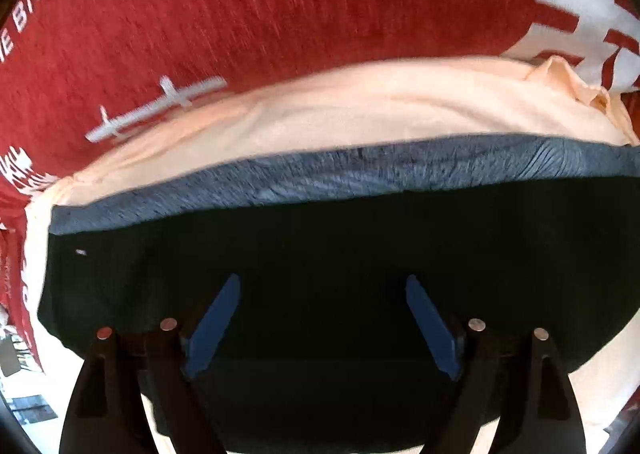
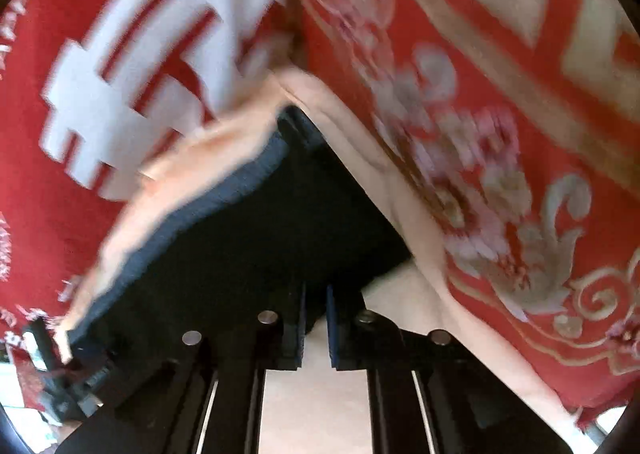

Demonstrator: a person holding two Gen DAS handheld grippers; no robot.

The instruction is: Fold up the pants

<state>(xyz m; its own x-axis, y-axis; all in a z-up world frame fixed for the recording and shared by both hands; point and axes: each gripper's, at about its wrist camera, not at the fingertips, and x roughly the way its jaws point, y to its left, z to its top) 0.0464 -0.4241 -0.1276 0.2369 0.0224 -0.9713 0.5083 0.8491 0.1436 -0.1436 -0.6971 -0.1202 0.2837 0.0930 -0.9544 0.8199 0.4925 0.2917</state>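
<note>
One black pants [image 1: 320,254], waistband running left-right | two grippers | left gripper [image 1: 322,328] spread wide, gripping nothing | right gripper [image 2: 316,328] nearly closed; grip unclear | one peach cloth [image 1: 340,109] | red blanket [image 1: 280,5]

The left gripper [image 1: 322,318] points down over black pants [image 1: 320,238], its two blue fingers [image 1: 212,328] spread wide apart with only dark cloth showing between them, neither pad pressing on a fold. The pants' grey ribbed waistband [image 1: 360,169] runs across the view just beyond the fingers. Past it lies a peach cloth [image 1: 340,109], which also shows at the pants' left side. Under both spreads a red blanket [image 1: 280,1] with white lettering at its left edge and white blocks at its right corner.
</note>
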